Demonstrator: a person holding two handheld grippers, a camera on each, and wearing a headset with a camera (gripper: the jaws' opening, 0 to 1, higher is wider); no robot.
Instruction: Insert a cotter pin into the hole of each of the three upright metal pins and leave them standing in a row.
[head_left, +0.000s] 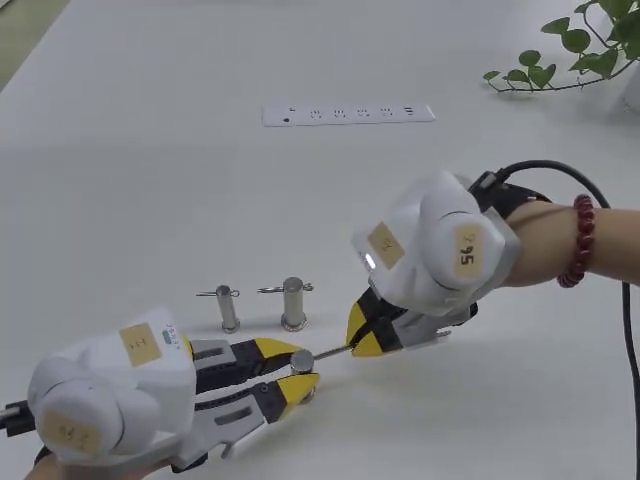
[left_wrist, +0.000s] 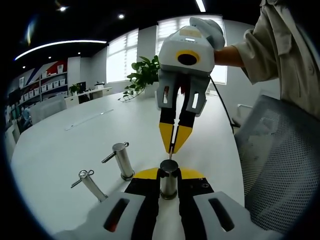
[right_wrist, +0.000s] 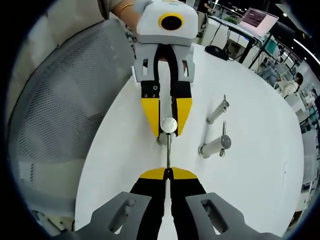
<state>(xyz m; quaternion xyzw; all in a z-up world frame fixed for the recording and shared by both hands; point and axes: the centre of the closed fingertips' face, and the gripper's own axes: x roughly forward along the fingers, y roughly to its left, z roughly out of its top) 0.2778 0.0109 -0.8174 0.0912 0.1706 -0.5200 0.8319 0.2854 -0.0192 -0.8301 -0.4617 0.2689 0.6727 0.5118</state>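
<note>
**Cotter pin (head_left: 332, 351) tip-to-head with the clamped metal pin (left_wrist: 168, 179)**

Nearest the person, the left claw (head_left: 298, 370) is clamped on the metal pin, with its yellow-tipped jaws pressed to either side of the shaft. The pin is upright, either on or just above the white surface (head_left: 150, 200); I cannot tell which.

Just beyond it, the right claw (head_left: 362, 338) is closed on one end of the cotter pin, so the pin lies roughly level and points back toward the left claw. Its free tip sits at the top of the metal pin. Whether it has entered the hole cannot be made out. A beaded bracelet (head_left: 580, 240) circles the wrist behind the right claw.

Farther back and to the left, a second metal pin (head_left: 293, 305) and a third metal pin (head_left: 228, 310) stand upright side by side on the surface. Each has a fitted clip (head_left: 275, 290) through its top.

Well beyond them lies a white power strip (head_left: 348, 114). A leafy plant (head_left: 585, 45) trails in at the far right corner.
</note>
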